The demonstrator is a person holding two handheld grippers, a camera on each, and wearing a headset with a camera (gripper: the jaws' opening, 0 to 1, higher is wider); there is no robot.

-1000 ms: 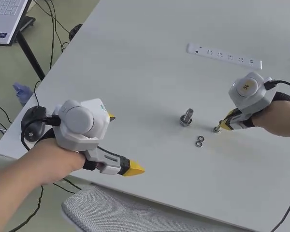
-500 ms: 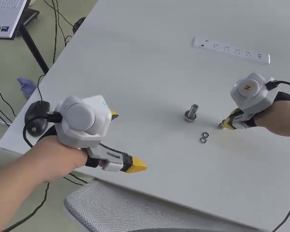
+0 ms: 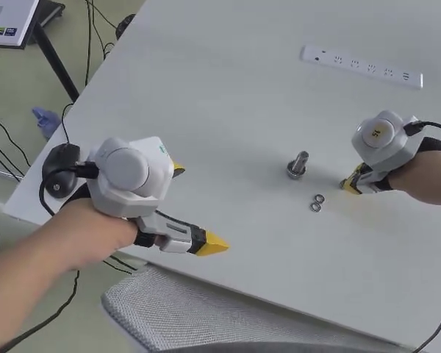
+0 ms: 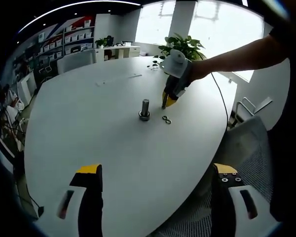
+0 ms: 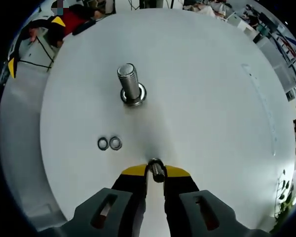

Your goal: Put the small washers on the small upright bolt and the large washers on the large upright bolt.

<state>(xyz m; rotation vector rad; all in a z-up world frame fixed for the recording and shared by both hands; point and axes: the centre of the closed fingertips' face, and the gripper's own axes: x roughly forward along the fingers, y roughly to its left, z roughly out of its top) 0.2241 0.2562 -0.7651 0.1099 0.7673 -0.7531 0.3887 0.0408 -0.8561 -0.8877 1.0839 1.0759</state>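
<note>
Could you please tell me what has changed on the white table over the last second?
Nothing visibly changed; only the head camera drifted, shifting the whole picture. The right gripper stays shut on the small silver upright bolt. The left gripper stays open near the edge of the white table. The large silver upright bolt and the two small silver ring washers lie where they were.

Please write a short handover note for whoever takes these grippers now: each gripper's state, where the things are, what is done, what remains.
Left gripper: open, empty, near the table edge.
Right gripper: shut on the small bolt, which stands upright.
Two small washers lie loose, side by side, near the large bolt.
Done: no washer on the small bolt yet.
Left: both small washers onto it. Ring at the large bolt's base: washer or head, cannot tell.
</note>
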